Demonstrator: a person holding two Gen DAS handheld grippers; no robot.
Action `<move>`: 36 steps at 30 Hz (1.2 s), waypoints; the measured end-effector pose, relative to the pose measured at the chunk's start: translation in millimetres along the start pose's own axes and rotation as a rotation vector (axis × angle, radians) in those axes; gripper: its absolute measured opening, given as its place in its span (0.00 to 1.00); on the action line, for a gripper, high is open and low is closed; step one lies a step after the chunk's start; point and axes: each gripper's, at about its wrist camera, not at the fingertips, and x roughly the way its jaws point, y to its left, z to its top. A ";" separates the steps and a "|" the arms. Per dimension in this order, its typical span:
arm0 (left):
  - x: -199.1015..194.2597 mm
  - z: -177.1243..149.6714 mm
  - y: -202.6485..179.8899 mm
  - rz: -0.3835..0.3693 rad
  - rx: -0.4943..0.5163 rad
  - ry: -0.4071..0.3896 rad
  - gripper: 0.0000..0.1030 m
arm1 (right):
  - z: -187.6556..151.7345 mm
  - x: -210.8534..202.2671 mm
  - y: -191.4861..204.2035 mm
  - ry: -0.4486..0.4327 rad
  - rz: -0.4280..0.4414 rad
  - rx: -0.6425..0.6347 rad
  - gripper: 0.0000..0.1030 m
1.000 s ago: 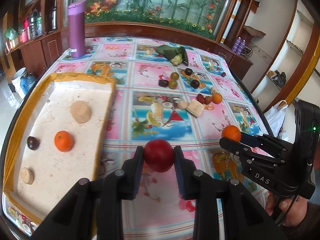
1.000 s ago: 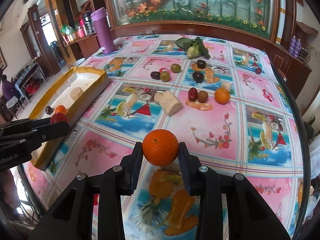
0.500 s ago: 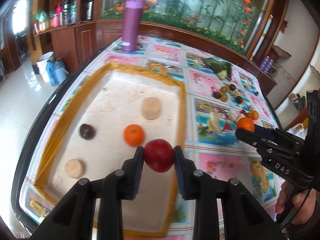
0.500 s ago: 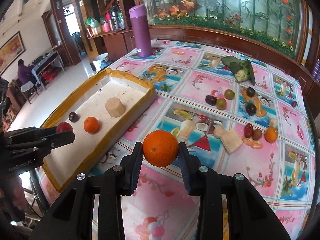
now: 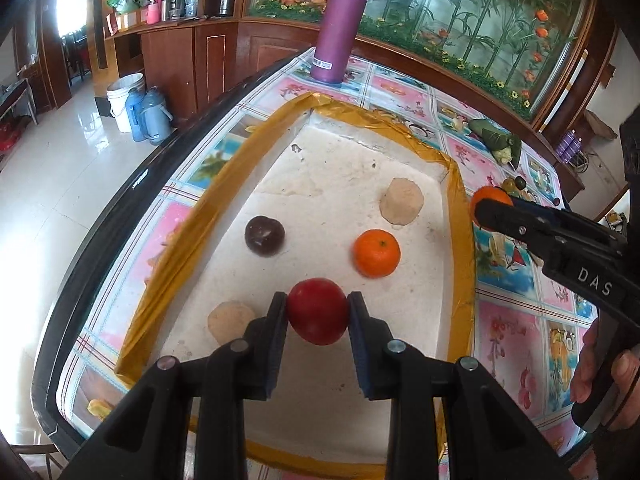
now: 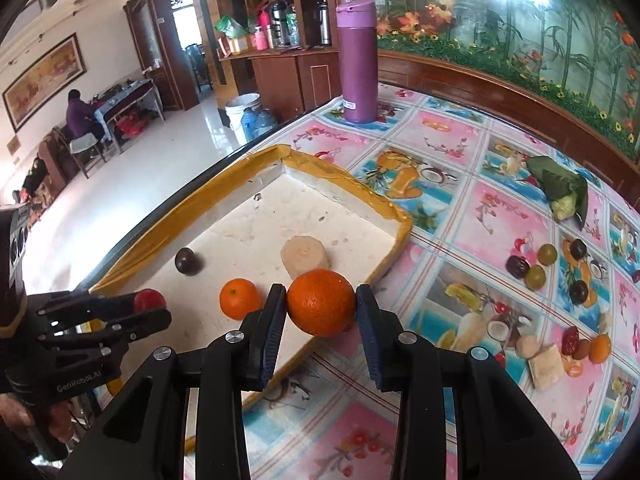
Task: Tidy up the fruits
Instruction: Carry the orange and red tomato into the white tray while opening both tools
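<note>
Both hands have swung over from the table: my left gripper, clamped on the red fruit, now hangs above the tray mid-frame, my right gripper, clamped on the orange, reaches its near rim, so drop-off comes next.

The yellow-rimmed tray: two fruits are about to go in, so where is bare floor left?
In the white foam tray with yellow taped rim, the far end beyond the dark plum and tan round cake lies bare. Around the small orange tangerine it is crowded.
</note>
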 end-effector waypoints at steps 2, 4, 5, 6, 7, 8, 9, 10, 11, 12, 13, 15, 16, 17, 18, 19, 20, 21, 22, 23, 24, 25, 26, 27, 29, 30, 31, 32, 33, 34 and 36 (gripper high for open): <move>2.4 1.3 2.7 0.000 -0.002 0.004 0.32 | 8.8 10.1 4.7 0.008 0.003 -0.010 0.33; 4.8 2.5 4.6 -0.002 -0.003 0.006 0.31 | 18.1 18.6 8.6 0.010 0.019 -0.012 0.33; 6.0 3.2 5.0 0.000 -0.001 0.009 0.31 | 24.3 24.8 10.7 0.014 0.029 -0.014 0.33; 7.3 4.0 5.2 -0.002 0.001 0.012 0.31 | 28.9 30.7 12.1 0.020 0.036 -0.015 0.33; 8.6 5.2 5.5 -0.003 0.003 0.015 0.31 | 34.3 38.3 13.8 0.028 0.042 -0.016 0.33; 9.6 6.4 5.5 -0.004 0.005 0.016 0.32 | 38.3 44.4 15.2 0.033 0.045 -0.017 0.33; 10.7 7.5 5.4 -0.004 0.007 0.016 0.32 | 42.9 52.0 16.8 0.040 0.047 -0.020 0.33; 12.3 8.8 5.1 -0.004 0.010 0.018 0.32 | 47.0 60.0 18.3 0.051 0.044 -0.024 0.33; 14.0 10.0 5.1 -0.003 0.013 0.020 0.32 | 50.4 66.8 19.2 0.057 0.040 -0.028 0.33; 15.5 11.0 5.1 -0.003 0.016 0.022 0.32 | 52.8 72.5 19.4 0.064 0.035 -0.034 0.33; 17.6 12.0 5.3 -0.004 0.018 0.026 0.32 | 54.9 78.3 19.0 0.071 0.028 -0.040 0.33; 21.3 13.4 4.5 -0.006 0.023 0.033 0.32 | 58.0 92.0 17.6 0.101 0.021 -0.043 0.33; 23.3 13.6 4.0 -0.006 0.026 0.036 0.32 | 58.6 97.6 16.6 0.115 0.019 -0.041 0.33; 25.1 13.7 3.2 -0.007 0.031 0.038 0.32 | 57.9 101.8 15.7 0.126 0.016 -0.041 0.33; 27.0 13.6 2.0 -0.005 0.037 0.040 0.32 | 57.8 106.1 15.0 0.135 0.013 -0.044 0.33; 28.5 13.1 1.3 -0.003 0.043 0.042 0.32 | 57.5 109.2 14.6 0.140 0.010 -0.048 0.33; 30.0 12.5 1.0 -0.001 0.047 0.044 0.32 | 57.3 111.1 14.2 0.143 0.009 -0.052 0.33; 31.8 12.3 1.0 0.001 0.049 0.047 0.32 | 57.1 113.0 13.9 0.147 0.009 -0.055 0.33; 33.5 12.0 1.5 0.003 0.048 0.050 0.32 | 57.5 112.9 13.6 0.140 0.010 -0.056 0.33; 34.3 11.6 1.7 0.003 0.047 0.050 0.32 | 58.1 113.0 13.7 0.140 0.012 -0.057 0.33; 33.8 11.2 1.3 0.005 0.051 0.045 0.32 | 58.9 113.3 13.9 0.140 0.013 -0.060 0.33; 33.6 10.7 0.0 0.010 0.057 0.044 0.32 | 59.0 113.3 13.9 0.139 0.011 -0.064 0.33; 33.7 10.2 -1.0 0.015 0.065 0.042 0.32 | 59.6 114.1 14.1 0.139 0.012 -0.066 0.33; 33.5 9.5 -1.7 0.020 0.071 0.040 0.32 | 58.8 114.2 13.7 0.139 0.016 -0.065 0.34; 32.7 8.3 -2.6 0.026 0.080 0.033 0.32 | 58.2 116.3 12.6 0.142 0.015 -0.057 0.38; 32.5 8.1 -2.4 0.027 0.078 0.033 0.32 | 58.0 116.9 12.1 0.142 0.017 -0.055 0.38; 32.1 8.2 -2.1 0.026 0.074 0.034 0.32 | 57.3 116.7 11.6 0.142 0.019 -0.053 0.38; 31.9 8.3 -1.5 0.024 0.072 0.035 0.32 | 56.4 115.6 11.5 0.139 0.016 -0.054 0.38; 31.5 8.2 -1.2 0.024 0.069 0.036 0.32 | 56.6 115.6 11.4 0.140 0.013 -0.055 0.38; 30.7 7.7 -0.7 0.025 0.066 0.038 0.32 | 56.4 114.9 11.3 0.141 0.011 -0.056 0.38; 30.3 7.7 0.0 0.024 0.061 0.042 0.32 | 56.2 112.2 10.3 0.138 0.004 -0.055 0.39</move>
